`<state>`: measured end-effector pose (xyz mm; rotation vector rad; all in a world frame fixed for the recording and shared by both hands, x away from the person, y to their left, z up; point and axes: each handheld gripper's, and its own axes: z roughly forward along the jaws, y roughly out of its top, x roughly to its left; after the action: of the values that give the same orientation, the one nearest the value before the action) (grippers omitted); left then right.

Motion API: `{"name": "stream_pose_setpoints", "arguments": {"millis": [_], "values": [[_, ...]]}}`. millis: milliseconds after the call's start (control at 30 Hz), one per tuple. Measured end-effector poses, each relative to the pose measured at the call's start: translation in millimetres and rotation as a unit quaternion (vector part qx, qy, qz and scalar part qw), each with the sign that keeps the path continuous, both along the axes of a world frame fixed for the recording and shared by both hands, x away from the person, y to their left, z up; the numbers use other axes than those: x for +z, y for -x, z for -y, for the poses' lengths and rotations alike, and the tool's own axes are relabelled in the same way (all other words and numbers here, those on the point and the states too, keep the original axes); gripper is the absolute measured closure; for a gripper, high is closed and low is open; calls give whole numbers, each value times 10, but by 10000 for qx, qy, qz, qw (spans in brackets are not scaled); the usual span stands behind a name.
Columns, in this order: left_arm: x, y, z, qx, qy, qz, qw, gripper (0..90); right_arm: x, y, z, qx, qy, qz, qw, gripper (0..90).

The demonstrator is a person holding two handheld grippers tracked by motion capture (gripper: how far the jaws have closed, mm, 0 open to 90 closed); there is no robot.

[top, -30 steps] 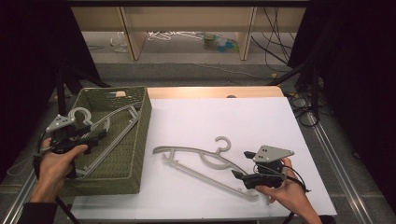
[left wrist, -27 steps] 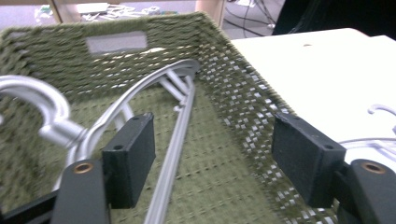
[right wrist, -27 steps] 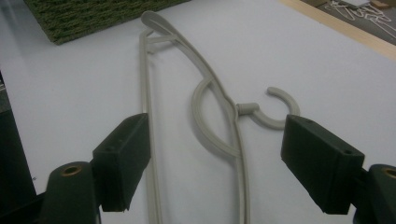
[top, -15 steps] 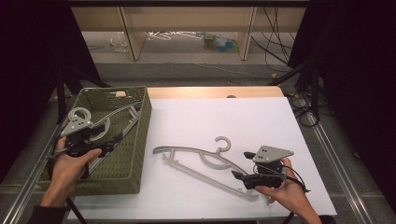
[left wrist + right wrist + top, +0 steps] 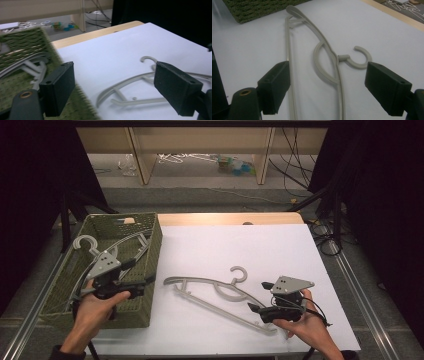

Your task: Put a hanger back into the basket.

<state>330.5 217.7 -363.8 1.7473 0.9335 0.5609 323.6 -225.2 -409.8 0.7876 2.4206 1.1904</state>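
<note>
A grey plastic hanger (image 5: 220,292) lies flat on the white sheet (image 5: 240,245), hook pointing away from me. My right gripper (image 5: 258,296) rests at its right end, jaws open, and the right gripper view (image 5: 327,65) shows the hanger (image 5: 327,47) on the sheet just ahead of them, not gripped. A second grey hanger (image 5: 125,245) lies in the green woven basket (image 5: 135,315), its hook over the left rim. My left gripper (image 5: 147,282) hovers over the basket's right rim. Its jaws (image 5: 113,67) have just been opening and hold nothing; the table hanger (image 5: 125,86) lies beyond them.
The basket stands at the table's left edge, and in the left gripper view its wall (image 5: 22,42) sits close to the left jaw. A strip of bare wood (image 5: 225,218) borders the sheet at the back. Black cables (image 5: 325,235) hang off the right side.
My left hand has moved right, from the hanger's hook at the basket's left side across to its right rim. The hanger stays in the basket. The right hand has not moved.
</note>
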Motion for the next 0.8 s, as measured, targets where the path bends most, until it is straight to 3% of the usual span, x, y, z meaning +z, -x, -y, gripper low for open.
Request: {"name": "stream_pose_setpoints", "arguments": {"millis": [33, 133, 333, 500, 533, 567, 667, 733, 800], "values": [[-6, 14, 53, -150, -79, 112, 9998, 171, -1, -4, 3, -14, -13, 31, 10000, 211], [-42, 78, 194, -285, -83, 140, 9995, 170, -6, -5, 5, -41, -49, 20, 10000, 200], [-161, 173, 396, -455, 48, 26, 9990, 170, -16, -10, 18, -20, -74, 73, 9999, 178], [-241, 260, 476, -581, 186, -59, 9981, 170, -19, -1, 13, 0, -83, 29, 10000, 175], [-252, 264, 478, -680, 139, 31, 9976, 170, -19, 6, 10, -50, -69, 11, 10000, 175], [-268, 297, 497, -625, 193, -35, 9978, 171, -25, -1, 10, -27, -57, 66, 10000, 175], [-322, 329, 514, -697, 206, 59, 9973, 170, -29, 1, 2, -3, -60, 16, 10000, 175], [-384, 356, 525, -670, 310, -37, 9973, 170, -32, 1, -2, 37, -63, 1, 10000, 176], [-413, 373, 533, -741, 287, 1, 9968, 168, -31, 7, -5, 26, -64, -13, 10000, 176]]}}
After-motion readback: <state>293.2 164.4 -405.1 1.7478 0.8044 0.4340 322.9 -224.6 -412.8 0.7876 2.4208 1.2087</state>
